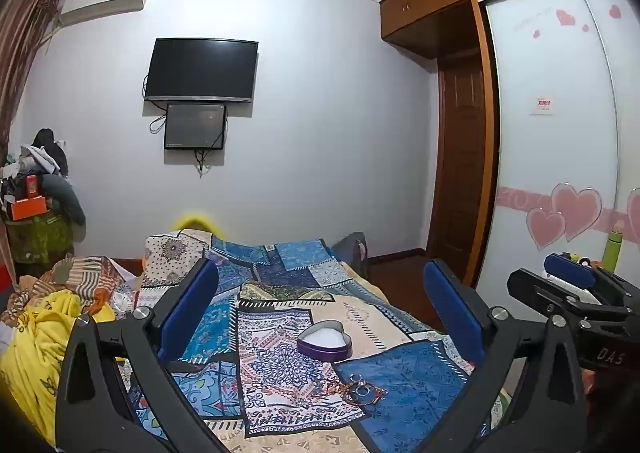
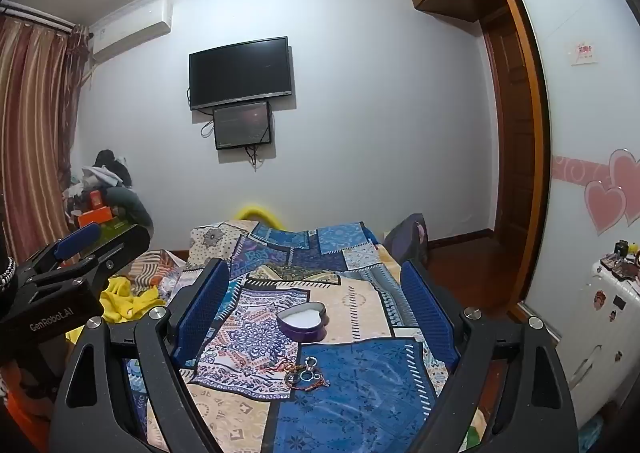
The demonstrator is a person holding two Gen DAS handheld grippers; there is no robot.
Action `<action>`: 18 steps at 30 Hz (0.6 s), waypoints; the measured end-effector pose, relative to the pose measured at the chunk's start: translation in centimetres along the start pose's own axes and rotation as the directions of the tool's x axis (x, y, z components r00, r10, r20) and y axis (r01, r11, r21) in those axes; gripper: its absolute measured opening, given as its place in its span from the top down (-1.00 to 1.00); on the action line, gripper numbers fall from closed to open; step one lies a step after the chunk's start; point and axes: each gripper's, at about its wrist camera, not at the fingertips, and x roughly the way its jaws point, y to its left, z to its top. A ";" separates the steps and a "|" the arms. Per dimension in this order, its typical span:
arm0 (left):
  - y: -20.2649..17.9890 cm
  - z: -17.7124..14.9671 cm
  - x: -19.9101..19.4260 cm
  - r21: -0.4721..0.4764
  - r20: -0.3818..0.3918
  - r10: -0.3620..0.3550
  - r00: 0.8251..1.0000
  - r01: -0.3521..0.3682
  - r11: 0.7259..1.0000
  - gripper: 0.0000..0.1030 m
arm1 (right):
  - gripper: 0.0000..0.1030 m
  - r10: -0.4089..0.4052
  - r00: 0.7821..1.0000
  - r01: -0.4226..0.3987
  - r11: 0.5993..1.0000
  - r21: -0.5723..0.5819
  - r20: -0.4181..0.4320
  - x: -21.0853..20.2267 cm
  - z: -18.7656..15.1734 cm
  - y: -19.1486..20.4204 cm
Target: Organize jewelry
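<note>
Both my left gripper [image 1: 320,317] and right gripper [image 2: 316,309] stand wide and empty. The tangled heap of red cords and silver rings [image 2: 304,371] lies ahead on the patchwork bedspread [image 2: 360,405], nearer my right; the open purple heart-shaped tin [image 2: 303,319] sits just beyond.

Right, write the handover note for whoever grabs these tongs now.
Left tongs: open, empty, above the bed.
Right tongs: open, empty, alongside.
Heart-shaped box: on the patchwork bedspread, lid off, white lining showing, nothing visible inside.
Jewelry pile: tangled bracelets and rings, on the bedspread just in front of the box.
Done: nothing sorted yet.
Left: pick up the pieces and put them in the box.
</note>
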 end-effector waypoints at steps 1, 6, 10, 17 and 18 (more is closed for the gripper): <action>0.0 0.0 0.0 0.002 -0.005 -0.005 1.000 0.005 1.000 -1.00 | -0.66 0.001 1.000 -0.001 1.000 0.001 -0.001 0.0 0.0 0.0; 0.7 -0.1 -0.1 -0.008 -0.013 -0.004 1.000 0.004 1.000 -1.00 | -0.66 0.002 1.000 -0.002 1.000 0.000 -0.004 0.0 0.0 0.0; 0.3 -0.3 0.2 -0.001 -0.034 0.004 0.999 -0.004 1.000 -1.00 | -0.66 0.002 1.000 -0.002 1.000 0.003 -0.009 0.1 0.0 0.0; 0.3 -0.3 0.8 -0.013 -0.052 0.010 0.999 -0.011 1.000 -1.00 | -0.66 0.002 1.000 -0.002 1.000 0.000 -0.011 -0.1 0.0 0.3; 0.4 -0.3 0.9 -0.015 -0.053 0.011 0.999 -0.012 1.000 -1.00 | -0.66 0.002 1.000 -0.002 1.000 0.000 -0.012 -0.1 0.0 0.3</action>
